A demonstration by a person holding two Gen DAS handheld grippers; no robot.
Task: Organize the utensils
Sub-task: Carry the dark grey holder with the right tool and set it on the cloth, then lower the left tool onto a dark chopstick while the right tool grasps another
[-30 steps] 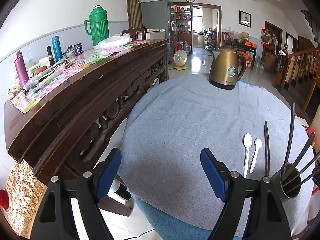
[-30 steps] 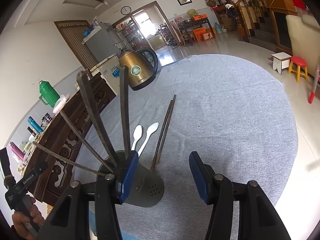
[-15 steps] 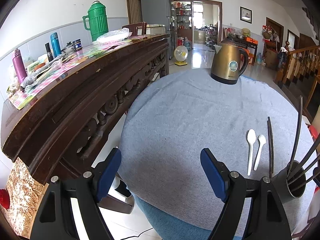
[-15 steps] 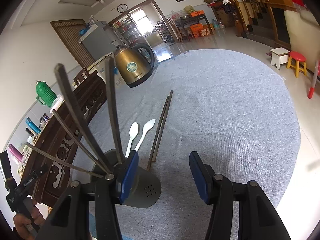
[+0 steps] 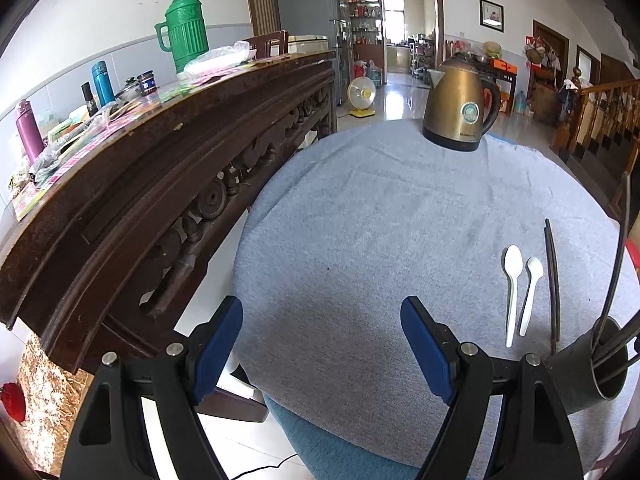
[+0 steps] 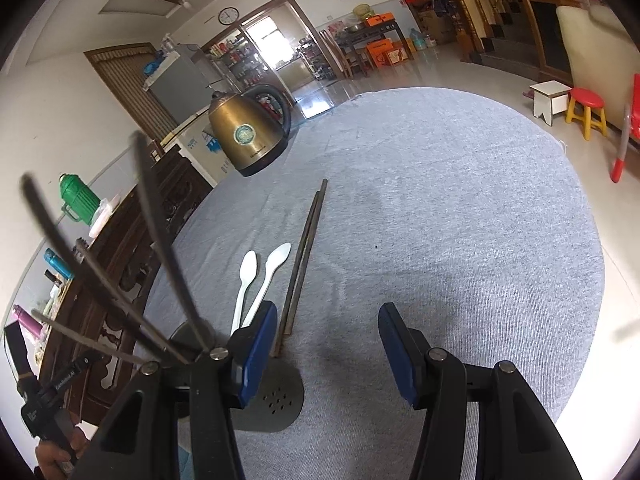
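On the round table (image 6: 460, 208), two white spoons (image 6: 260, 276) and a pair of dark chopsticks (image 6: 304, 256) lie side by side toward the near edge, handles pointing at the grey holder (image 6: 276, 400), which already carries several chopsticks, so they seem queued for loading. The right gripper (image 6: 328, 344) hovers over their near ends, fingers half spread and empty. The left gripper (image 5: 322, 344) stands wide and empty over bare cloth near the table's left edge. A brass kettle (image 5: 460, 108) sits at the far edge.

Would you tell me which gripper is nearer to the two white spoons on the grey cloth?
Right. The right gripper hovers just short of the white spoons, its finger overlapping their handles. The left gripper is off to their side.
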